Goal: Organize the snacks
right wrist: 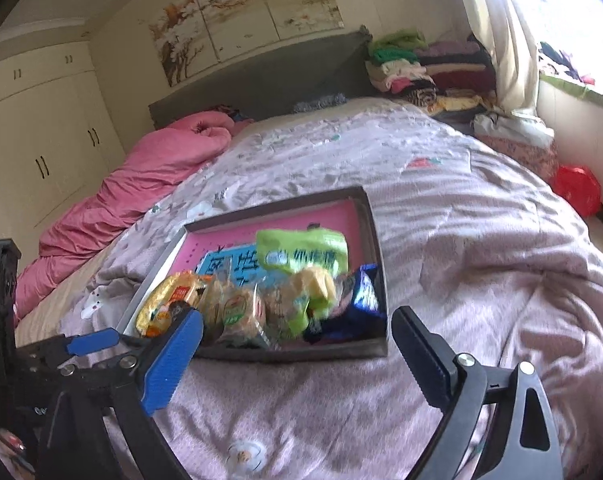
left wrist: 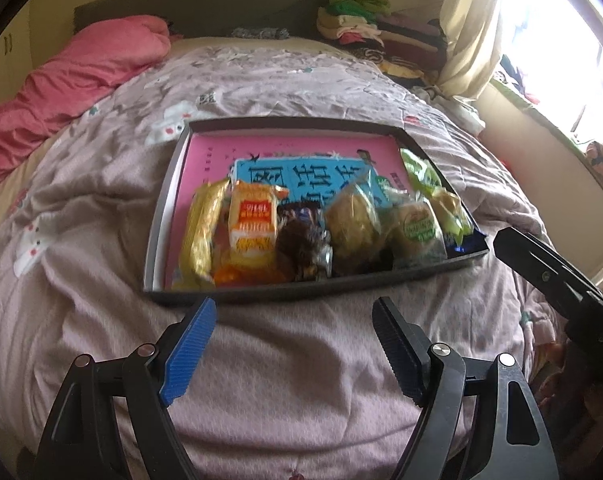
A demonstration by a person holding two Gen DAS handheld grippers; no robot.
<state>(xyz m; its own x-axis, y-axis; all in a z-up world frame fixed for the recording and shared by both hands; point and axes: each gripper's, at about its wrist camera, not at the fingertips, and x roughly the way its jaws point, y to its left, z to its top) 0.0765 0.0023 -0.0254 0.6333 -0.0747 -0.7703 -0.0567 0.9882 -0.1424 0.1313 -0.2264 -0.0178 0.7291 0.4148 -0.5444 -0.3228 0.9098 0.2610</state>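
Note:
A dark shallow tray (left wrist: 261, 294) lies on the bed with a pink and blue book inside. Several wrapped snacks line its near side: a gold packet (left wrist: 201, 232), an orange-white packet (left wrist: 253, 224), a dark brown one (left wrist: 301, 244), round pastries (left wrist: 353, 224) and green packets (left wrist: 421, 172). My left gripper (left wrist: 293, 312) is open and empty, just short of the tray's near rim. My right gripper (right wrist: 297, 332) is open and empty at the tray's near rim (right wrist: 301, 354); a green packet (right wrist: 301, 252) and a blue packet (right wrist: 365, 296) show there.
The bed has a mauve patterned quilt (left wrist: 301, 380) and a pink duvet (left wrist: 81, 76) at the far left. Folded clothes (left wrist: 381, 36) are stacked by the headboard. A curtain and window are on the right. A red bag (right wrist: 575, 192) sits on the floor.

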